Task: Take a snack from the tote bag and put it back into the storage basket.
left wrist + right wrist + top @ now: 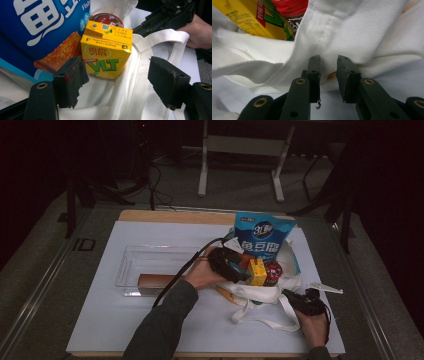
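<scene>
Gaping left gripper (117, 82) behind yellow carton (106, 53), white bag (140, 82)

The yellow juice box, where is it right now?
In the high view the yellow juice box stands in the white bag, right of centre, between the left tongs and a red-topped cup, below the blue snack bag.

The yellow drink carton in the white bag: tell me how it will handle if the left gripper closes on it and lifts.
The yellow drink carton looks boxy with flat printed faces, so the open left gripper should get a square hold. Its glossy card may slip or dent under a hard squeeze. It leans between the blue snack pouch and the white bag, which will likely sag.
</scene>
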A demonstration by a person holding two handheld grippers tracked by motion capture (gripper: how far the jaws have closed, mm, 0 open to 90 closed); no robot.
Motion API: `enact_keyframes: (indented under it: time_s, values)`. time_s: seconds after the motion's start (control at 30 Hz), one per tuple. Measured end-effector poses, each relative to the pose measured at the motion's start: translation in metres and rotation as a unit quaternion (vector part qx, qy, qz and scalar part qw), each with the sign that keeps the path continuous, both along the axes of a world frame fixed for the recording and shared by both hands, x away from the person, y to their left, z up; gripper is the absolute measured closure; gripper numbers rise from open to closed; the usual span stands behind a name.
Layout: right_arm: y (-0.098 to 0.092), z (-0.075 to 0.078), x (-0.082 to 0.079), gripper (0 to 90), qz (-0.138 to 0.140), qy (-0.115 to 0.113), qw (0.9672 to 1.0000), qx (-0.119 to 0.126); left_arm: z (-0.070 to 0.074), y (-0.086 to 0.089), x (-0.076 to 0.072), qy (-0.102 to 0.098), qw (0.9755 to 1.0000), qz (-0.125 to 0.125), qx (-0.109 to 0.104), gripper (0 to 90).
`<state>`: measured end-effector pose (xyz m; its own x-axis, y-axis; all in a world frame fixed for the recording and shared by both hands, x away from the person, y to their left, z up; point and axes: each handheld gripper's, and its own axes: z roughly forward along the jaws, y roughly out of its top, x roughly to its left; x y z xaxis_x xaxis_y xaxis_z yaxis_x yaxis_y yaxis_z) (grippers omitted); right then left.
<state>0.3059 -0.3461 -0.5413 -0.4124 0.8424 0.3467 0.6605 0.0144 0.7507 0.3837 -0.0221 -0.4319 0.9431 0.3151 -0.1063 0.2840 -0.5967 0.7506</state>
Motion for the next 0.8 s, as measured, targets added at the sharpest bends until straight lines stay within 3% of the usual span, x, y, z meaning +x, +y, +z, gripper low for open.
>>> enact_keyframes:
  time_s: [0.2,0.57,0.8]
  values:
    - [0.0,0.0,0.0,72.4,0.0,0.0,1.0,0.0,-0.003,-0.005,0.0,-0.002,0.9999,-0.004,0.01,28.4]
    - [0.0,0.0,0.0,72.4,0.0,0.002,1.0,0.001,-0.005,-0.012,0.004,-0.005,0.9999,0.007,0.006,26.8]
    - [0.0,0.0,0.0,72.4,0.0,0.003,1.0,0.001,-0.007,-0.023,0.006,-0.007,0.9998,-0.004,0.017,23.2]
